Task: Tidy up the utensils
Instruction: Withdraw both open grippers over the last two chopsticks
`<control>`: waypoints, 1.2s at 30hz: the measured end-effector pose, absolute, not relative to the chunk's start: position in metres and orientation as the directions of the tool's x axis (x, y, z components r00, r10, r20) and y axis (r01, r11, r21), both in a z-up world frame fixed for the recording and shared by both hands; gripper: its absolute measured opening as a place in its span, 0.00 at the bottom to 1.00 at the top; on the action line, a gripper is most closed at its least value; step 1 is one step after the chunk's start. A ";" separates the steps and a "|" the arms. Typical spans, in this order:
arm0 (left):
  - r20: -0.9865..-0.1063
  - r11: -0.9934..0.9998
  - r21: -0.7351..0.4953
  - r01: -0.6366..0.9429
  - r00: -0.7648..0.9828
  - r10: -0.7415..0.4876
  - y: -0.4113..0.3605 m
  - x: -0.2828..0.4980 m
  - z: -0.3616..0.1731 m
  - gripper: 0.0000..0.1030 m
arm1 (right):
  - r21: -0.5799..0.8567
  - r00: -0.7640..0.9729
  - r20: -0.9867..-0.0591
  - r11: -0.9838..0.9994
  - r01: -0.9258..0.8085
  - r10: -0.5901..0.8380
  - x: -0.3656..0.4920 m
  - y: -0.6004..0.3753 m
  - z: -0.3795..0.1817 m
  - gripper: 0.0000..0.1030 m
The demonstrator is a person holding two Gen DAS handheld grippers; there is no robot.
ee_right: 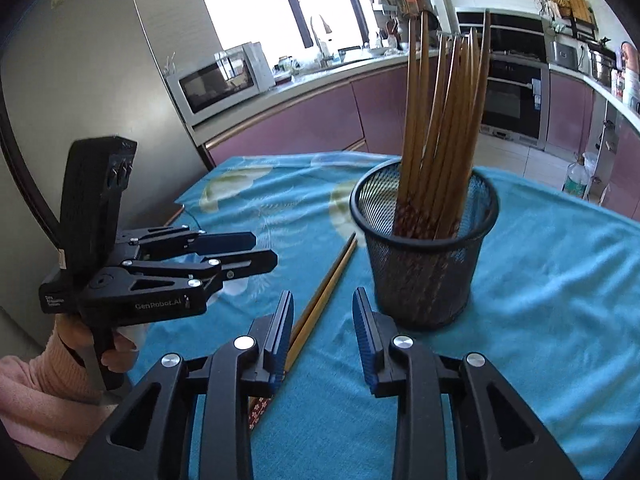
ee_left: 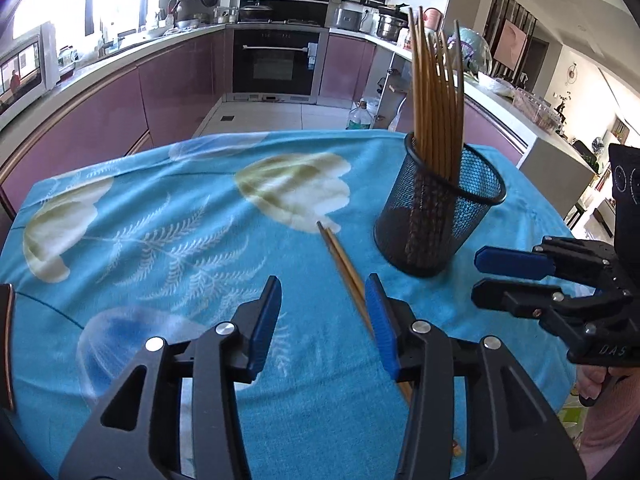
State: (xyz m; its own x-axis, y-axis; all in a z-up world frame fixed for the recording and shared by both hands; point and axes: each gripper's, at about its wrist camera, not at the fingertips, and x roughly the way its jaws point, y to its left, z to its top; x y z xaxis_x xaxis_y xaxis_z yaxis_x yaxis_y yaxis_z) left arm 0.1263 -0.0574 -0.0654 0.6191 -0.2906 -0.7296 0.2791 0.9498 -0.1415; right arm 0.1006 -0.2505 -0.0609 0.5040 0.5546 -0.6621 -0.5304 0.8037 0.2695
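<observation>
A pair of wooden chopsticks (ee_left: 344, 258) (ee_right: 326, 284) lies flat on the blue flowered cloth (ee_left: 160, 220), just left of a black mesh cup (ee_left: 436, 220) (ee_right: 424, 276). Several more chopsticks (ee_left: 436, 92) (ee_right: 440, 120) stand upright in that cup. My left gripper (ee_left: 323, 280) (ee_right: 265, 250) hovers over the lying pair, jaws open, the pair passing close to its right finger without the pads pressing on it. My right gripper (ee_right: 323, 293) (ee_left: 478, 276) is also open and empty, with the same pair running under its left finger and the cup to its right.
The table's far edge drops to a tiled kitchen floor with purple cabinets, an oven (ee_left: 276, 60) and a microwave (ee_right: 218, 84) beyond. A grey fridge (ee_right: 80, 80) stands at the left. A hand in a pink sleeve (ee_right: 36, 392) holds the left gripper.
</observation>
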 end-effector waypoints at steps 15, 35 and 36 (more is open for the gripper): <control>-0.755 0.957 -0.167 0.238 0.593 -0.280 -0.040 0.118 -0.088 0.42 | 0.225 0.429 -0.763 0.822 -0.523 0.483 0.096 -0.207 -0.105 0.28; -0.773 0.933 -0.158 0.323 0.547 -0.320 -0.069 0.117 -0.098 0.45 | 0.227 0.453 -0.769 0.856 -0.465 0.450 0.096 -0.229 -0.108 0.27; -0.776 0.931 -0.156 0.330 0.542 -0.322 -0.071 0.116 -0.099 0.45 | 0.227 0.455 -0.769 0.857 -0.462 0.449 0.096 -0.231 -0.108 0.27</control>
